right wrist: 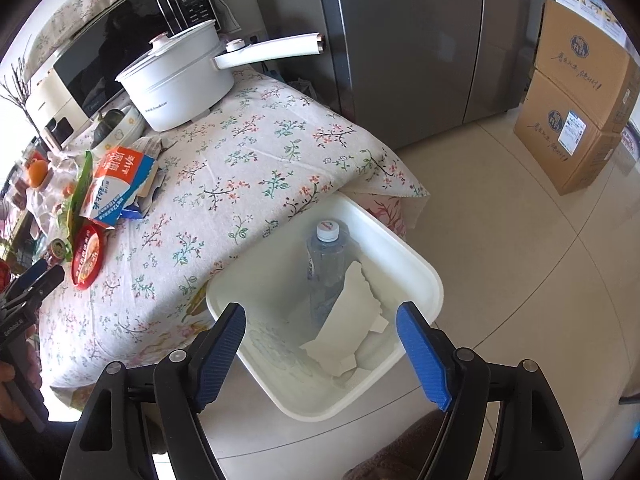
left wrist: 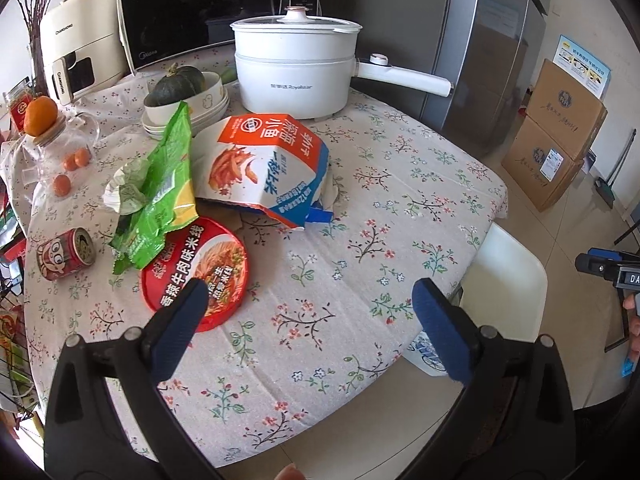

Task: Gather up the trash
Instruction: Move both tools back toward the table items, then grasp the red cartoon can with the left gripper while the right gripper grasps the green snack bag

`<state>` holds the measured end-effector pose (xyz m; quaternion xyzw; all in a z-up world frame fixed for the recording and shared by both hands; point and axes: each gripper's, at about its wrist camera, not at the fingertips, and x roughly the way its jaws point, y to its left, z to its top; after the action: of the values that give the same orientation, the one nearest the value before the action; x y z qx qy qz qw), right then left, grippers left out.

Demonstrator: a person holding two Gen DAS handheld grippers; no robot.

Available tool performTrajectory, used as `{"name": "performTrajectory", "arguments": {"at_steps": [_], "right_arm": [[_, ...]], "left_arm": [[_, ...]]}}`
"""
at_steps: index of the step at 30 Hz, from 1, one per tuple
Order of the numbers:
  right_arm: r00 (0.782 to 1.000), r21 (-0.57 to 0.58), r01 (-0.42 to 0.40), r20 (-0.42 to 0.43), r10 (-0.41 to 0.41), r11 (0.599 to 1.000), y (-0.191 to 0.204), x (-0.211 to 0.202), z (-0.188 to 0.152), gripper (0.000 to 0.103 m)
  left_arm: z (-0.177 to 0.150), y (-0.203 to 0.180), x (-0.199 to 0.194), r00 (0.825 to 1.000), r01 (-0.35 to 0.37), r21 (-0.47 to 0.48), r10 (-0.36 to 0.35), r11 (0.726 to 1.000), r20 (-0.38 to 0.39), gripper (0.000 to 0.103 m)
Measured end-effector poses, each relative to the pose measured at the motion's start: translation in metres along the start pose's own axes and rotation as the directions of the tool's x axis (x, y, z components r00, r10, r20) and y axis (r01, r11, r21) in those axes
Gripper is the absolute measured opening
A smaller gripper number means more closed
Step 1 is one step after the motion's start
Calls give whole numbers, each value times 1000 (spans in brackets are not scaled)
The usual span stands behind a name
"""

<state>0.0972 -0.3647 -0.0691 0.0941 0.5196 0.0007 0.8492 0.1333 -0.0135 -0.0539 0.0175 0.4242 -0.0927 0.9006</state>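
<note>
On the flowered tablecloth (left wrist: 360, 216) lies the trash: a red round noodle lid (left wrist: 200, 264), a green snack wrapper (left wrist: 160, 200), an orange-and-white snack bag (left wrist: 260, 168) and a small red can (left wrist: 66, 254). My left gripper (left wrist: 308, 320) hovers open above the cloth, its left pad just over the lid's near edge, nothing between the fingers. In the right wrist view my right gripper (right wrist: 320, 348) stands open above the white bin (right wrist: 424, 280) on the floor by the table. Inside the bin lie a clear plastic bottle (right wrist: 326, 264) and white paper (right wrist: 352, 320).
A white electric pot (left wrist: 296, 68), stacked bowls with a green squash (left wrist: 180, 84), a microwave (left wrist: 180, 12) and a glass jar topped by an orange (left wrist: 40, 114) fill the table's back. A grey fridge (right wrist: 400, 40) and cardboard boxes (right wrist: 580, 100) stand beyond on the tiled floor.
</note>
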Motion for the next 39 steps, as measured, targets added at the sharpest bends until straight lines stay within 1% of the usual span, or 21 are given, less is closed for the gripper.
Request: {"name": "performTrajectory", "arguments": {"at_steps": [6, 13, 21, 24, 27, 30, 33, 35, 39], "right_arm": [[999, -47, -37, 14, 37, 998, 37, 2, 15, 83], [997, -102, -75, 14, 77, 992, 80, 10, 24, 83], [994, -151, -106, 3, 108, 983, 127, 22, 29, 84], [993, -166, -115, -1, 116, 979, 143, 28, 30, 84], [991, -172, -130, -6, 131, 977, 158, 34, 32, 84], [989, -179, -146, -8, 147, 973, 174, 40, 37, 84], [985, -189, -169, -5, 171, 967, 194, 48, 45, 84], [980, -190, -197, -4, 200, 962, 209, 54, 51, 84], [968, -196, -248, -5, 252, 949, 241, 70, 63, 84]], "left_arm": [[-1, 40, -10, 999, -45, -72, 46, 996, 11, 101], [-7, 88, -20, 995, -97, -144, 99, 985, 9, 101], [-23, 137, -24, 989, -146, -216, 145, 965, -22, 101], [-26, 155, -26, 985, -170, -228, 168, 959, -26, 101], [-28, 175, -27, 981, -193, -242, 187, 951, -46, 101], [-28, 201, -28, 978, -206, -278, 197, 938, -61, 101], [-27, 230, -24, 972, -234, -329, 222, 915, -75, 101], [-25, 243, -18, 965, -260, -329, 252, 908, -69, 101], [-20, 258, 3, 957, -289, -303, 287, 908, -53, 101]]}}
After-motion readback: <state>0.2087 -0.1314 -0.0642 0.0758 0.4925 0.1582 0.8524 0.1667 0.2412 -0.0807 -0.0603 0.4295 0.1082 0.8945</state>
